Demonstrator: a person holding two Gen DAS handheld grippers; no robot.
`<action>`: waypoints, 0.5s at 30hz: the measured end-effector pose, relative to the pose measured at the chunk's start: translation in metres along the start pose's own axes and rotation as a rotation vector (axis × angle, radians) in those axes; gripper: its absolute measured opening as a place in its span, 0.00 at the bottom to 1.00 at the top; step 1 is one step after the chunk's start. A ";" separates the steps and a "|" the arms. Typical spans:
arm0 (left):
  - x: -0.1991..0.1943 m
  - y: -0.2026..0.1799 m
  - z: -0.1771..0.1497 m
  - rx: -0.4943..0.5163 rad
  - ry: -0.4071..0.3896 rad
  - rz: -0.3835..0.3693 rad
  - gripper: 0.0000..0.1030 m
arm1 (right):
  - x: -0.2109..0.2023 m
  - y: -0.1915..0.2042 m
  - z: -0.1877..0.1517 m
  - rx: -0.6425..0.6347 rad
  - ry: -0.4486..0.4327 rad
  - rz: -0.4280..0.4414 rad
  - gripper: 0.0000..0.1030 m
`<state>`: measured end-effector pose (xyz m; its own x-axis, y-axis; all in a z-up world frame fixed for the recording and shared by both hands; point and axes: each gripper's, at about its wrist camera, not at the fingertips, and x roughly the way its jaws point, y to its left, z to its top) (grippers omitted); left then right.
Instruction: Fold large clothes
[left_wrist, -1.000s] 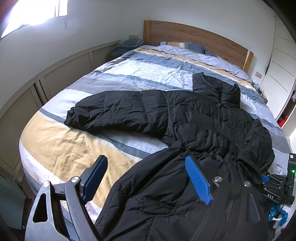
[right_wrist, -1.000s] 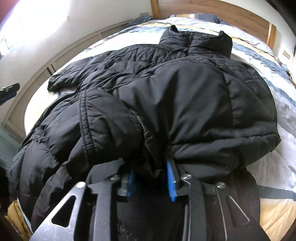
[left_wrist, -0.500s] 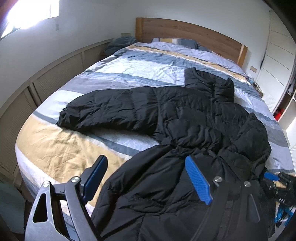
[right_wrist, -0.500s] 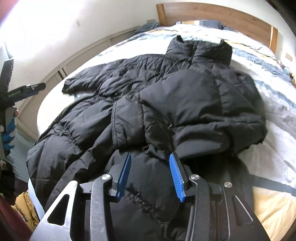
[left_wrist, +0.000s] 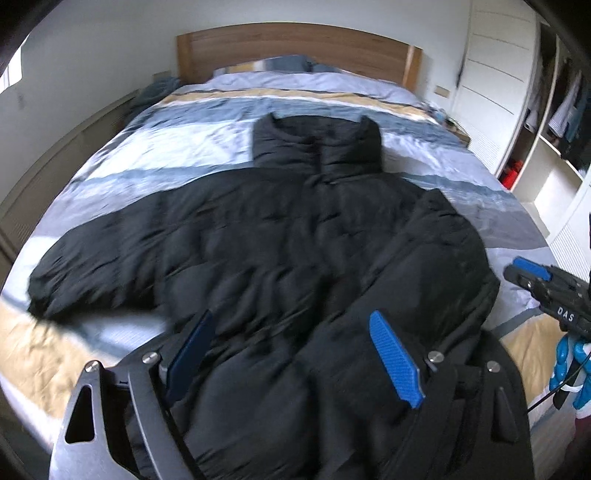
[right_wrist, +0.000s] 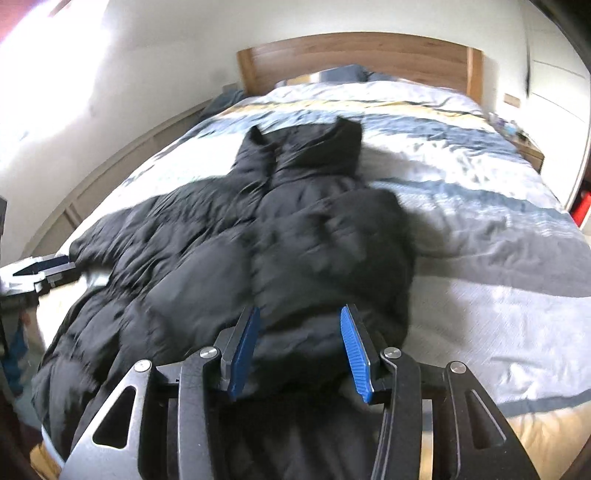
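Striped bedding in grey, white and mustard covers the bed (left_wrist: 424, 162), with a wooden headboard (left_wrist: 295, 48) at the far end and a white wardrobe (left_wrist: 517, 110) off to one side. Spread across the bed lies the black puffer jacket (left_wrist: 277, 240), its collar pointing toward the headboard and its hem hanging near both tools, so its long axis runs straight away from the fingers.

One sleeve (left_wrist: 96, 273) stretches out flat across the bedding; the opposite sleeve (left_wrist: 443, 251) is already laid over the body. The left gripper (left_wrist: 291, 363) hovers above the lower part of the jacket with its blue fingers (left_wrist: 393, 358) wide apart and nothing between them. The right gripper (right_wrist: 301, 354) sits by the hem on the folded side, its fingers (right_wrist: 352, 354) also spread and empty.

Judging by the layout, the outstretched sleeve is the next piece to fold in. It lies forward and outward of the left gripper, clearly nearer that hand than the right, so the left would likely reach it, near the cuff, and carry it inward across the chest
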<state>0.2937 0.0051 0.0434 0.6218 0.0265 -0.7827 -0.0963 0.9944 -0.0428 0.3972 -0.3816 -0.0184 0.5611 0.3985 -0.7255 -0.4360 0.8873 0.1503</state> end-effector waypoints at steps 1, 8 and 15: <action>0.011 -0.012 0.007 0.006 0.004 -0.018 0.84 | 0.004 -0.006 0.007 0.008 -0.005 -0.006 0.45; 0.077 -0.069 0.040 0.061 0.018 -0.030 0.83 | 0.047 -0.031 0.031 0.035 -0.006 0.002 0.46; 0.146 -0.067 0.014 0.069 0.143 0.019 0.84 | 0.112 -0.034 0.013 0.048 0.084 0.027 0.48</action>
<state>0.4018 -0.0561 -0.0595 0.5027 0.0356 -0.8638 -0.0504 0.9987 0.0118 0.4837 -0.3645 -0.0959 0.4874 0.4037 -0.7742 -0.4149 0.8873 0.2015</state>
